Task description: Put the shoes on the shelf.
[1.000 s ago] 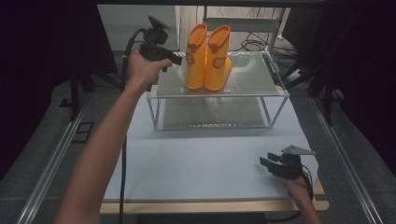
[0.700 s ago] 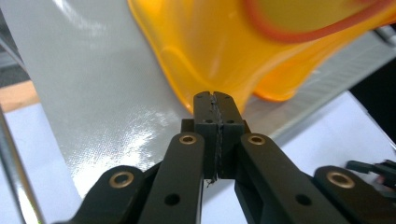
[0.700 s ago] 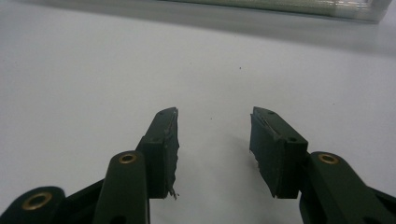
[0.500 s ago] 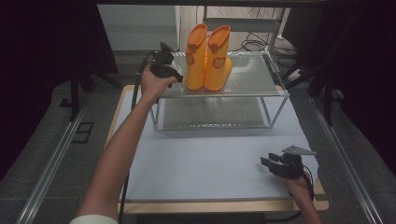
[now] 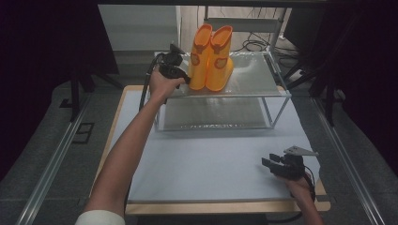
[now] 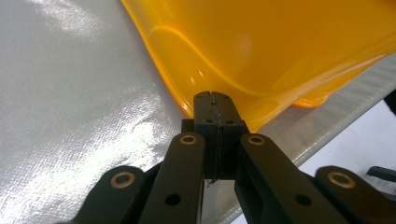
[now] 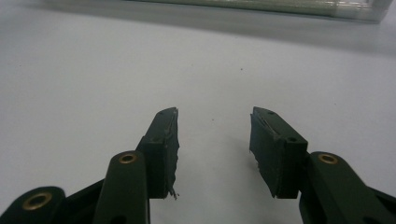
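A pair of orange rubber boots (image 5: 211,58) stands upright on the top of a glass shelf (image 5: 253,79). My left gripper (image 5: 185,79) is at the left boot's foot, low by the shelf top. In the left gripper view the jaws are pressed together with nothing between them, and my left gripper (image 6: 214,95) has its tips right at the edge of the orange boot (image 6: 280,42). My right gripper (image 5: 268,164) rests near the table's front right corner. Its jaws stand apart over the bare white table top (image 7: 215,70), and my right gripper (image 7: 215,126) holds nothing.
The shelf has a metal frame (image 5: 277,105) and a lower glass level, and it stands at the back of the white table (image 5: 206,159). Cables (image 5: 256,46) lie behind the shelf. Dark curtains and metal rails (image 5: 51,159) flank the table.
My left hand has come down and to the right, from above the shelf's left corner to the foot of the left boot. The right hand has not moved.
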Tool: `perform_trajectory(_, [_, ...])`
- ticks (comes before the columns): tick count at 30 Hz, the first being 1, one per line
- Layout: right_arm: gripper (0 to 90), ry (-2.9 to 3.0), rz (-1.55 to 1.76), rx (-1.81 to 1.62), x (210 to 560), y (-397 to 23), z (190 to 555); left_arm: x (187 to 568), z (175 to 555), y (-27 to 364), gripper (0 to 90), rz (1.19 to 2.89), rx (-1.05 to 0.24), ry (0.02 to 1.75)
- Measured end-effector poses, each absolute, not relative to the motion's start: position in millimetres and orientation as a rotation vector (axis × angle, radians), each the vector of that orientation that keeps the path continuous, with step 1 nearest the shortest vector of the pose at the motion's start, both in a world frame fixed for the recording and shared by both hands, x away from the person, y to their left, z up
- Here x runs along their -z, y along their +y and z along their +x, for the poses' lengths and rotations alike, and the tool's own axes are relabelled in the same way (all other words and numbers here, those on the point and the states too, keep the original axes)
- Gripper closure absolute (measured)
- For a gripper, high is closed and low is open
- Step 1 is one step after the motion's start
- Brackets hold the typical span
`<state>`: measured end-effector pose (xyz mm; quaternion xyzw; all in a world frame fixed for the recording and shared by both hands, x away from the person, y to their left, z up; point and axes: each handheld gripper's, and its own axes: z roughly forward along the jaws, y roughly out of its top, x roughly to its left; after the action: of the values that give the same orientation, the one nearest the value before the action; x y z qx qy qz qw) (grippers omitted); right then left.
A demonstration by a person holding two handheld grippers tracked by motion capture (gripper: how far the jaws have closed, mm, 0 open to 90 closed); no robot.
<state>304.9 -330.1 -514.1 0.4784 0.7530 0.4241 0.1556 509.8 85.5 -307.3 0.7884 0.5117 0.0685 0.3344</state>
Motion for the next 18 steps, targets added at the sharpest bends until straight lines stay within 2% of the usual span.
perform_trajectory(11, [52.3, 2.143, 1.377, -1.234, 512, -332, 304, 303, 506, 62, 89.9, 2.041, -0.082, 1.261])
perform_trajectory(18, [52.3, 2.147, 1.373, -1.232, 512, -332, 304, 303, 505, 66, 89.5, 2.049, -0.103, 1.259])
